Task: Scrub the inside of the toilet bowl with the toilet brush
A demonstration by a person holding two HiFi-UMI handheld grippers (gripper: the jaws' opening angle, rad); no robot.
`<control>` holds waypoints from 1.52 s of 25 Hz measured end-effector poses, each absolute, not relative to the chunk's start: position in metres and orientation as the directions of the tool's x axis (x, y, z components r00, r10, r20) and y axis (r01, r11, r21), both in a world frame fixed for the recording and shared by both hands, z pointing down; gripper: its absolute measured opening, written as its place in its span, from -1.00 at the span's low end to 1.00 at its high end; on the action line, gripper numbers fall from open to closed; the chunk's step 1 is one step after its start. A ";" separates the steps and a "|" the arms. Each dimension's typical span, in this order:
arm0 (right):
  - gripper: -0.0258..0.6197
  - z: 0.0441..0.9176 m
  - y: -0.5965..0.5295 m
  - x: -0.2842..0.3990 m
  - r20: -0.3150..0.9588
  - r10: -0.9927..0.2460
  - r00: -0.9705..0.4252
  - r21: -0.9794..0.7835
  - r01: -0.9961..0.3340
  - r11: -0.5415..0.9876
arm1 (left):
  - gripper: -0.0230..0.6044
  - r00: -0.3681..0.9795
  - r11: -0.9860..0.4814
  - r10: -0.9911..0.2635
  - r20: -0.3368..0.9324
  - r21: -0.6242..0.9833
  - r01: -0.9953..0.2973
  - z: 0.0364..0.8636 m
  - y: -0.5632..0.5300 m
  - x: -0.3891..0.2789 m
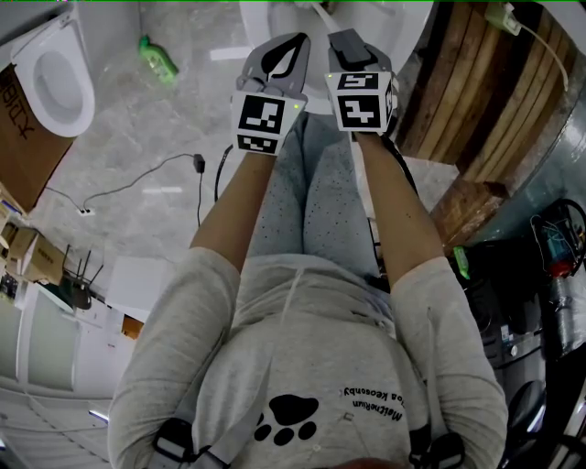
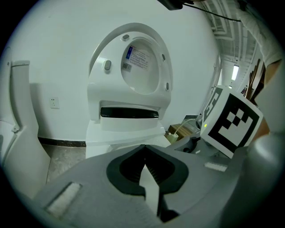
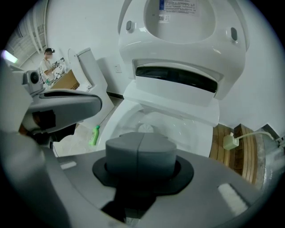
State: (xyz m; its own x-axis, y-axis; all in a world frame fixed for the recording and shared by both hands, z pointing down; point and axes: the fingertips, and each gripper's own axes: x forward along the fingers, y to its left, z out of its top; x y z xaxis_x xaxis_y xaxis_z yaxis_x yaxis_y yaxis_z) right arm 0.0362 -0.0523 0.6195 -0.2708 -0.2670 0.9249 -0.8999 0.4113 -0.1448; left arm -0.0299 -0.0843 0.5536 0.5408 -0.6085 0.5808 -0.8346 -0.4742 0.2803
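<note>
A white toilet stands ahead with its lid raised [image 3: 182, 26] and its bowl [image 3: 151, 122] open; the left gripper view shows this toilet [image 2: 129, 89] from farther off. In the head view only the bowl's rim [image 1: 302, 11] shows, at the top edge. My left gripper [image 1: 291, 44] [image 2: 143, 151] and right gripper [image 1: 346, 41] [image 3: 141, 138] are held side by side in front of the bowl. Both are shut with nothing between their jaws. No toilet brush appears in any view.
A second toilet [image 1: 55, 78] stands at far left, with a cardboard box [image 1: 23, 137] beside it. A green bottle [image 1: 157, 59] lies on the floor left of the bowl. Wooden planks [image 1: 485, 92] are at right. A cable [image 1: 137, 179] runs across the floor.
</note>
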 end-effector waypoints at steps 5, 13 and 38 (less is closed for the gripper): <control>-0.45 0.620 -0.061 0.048 0.928 -0.278 -0.249 -0.133 -0.916 0.377 | -0.92 0.543 -0.476 -0.604 0.583 0.283 -0.833 0.554 -0.082 -0.027; -0.45 0.626 -0.073 0.071 0.933 -0.294 -0.206 -0.106 -0.941 0.322 | -0.92 0.543 -0.481 -0.604 0.583 0.277 -0.832 0.556 -0.081 -0.028; -0.46 0.637 -0.042 0.127 0.962 -0.260 -0.079 -0.029 -0.981 0.191 | -0.92 0.545 -0.484 -0.603 0.582 0.276 -0.831 0.555 -0.072 -0.027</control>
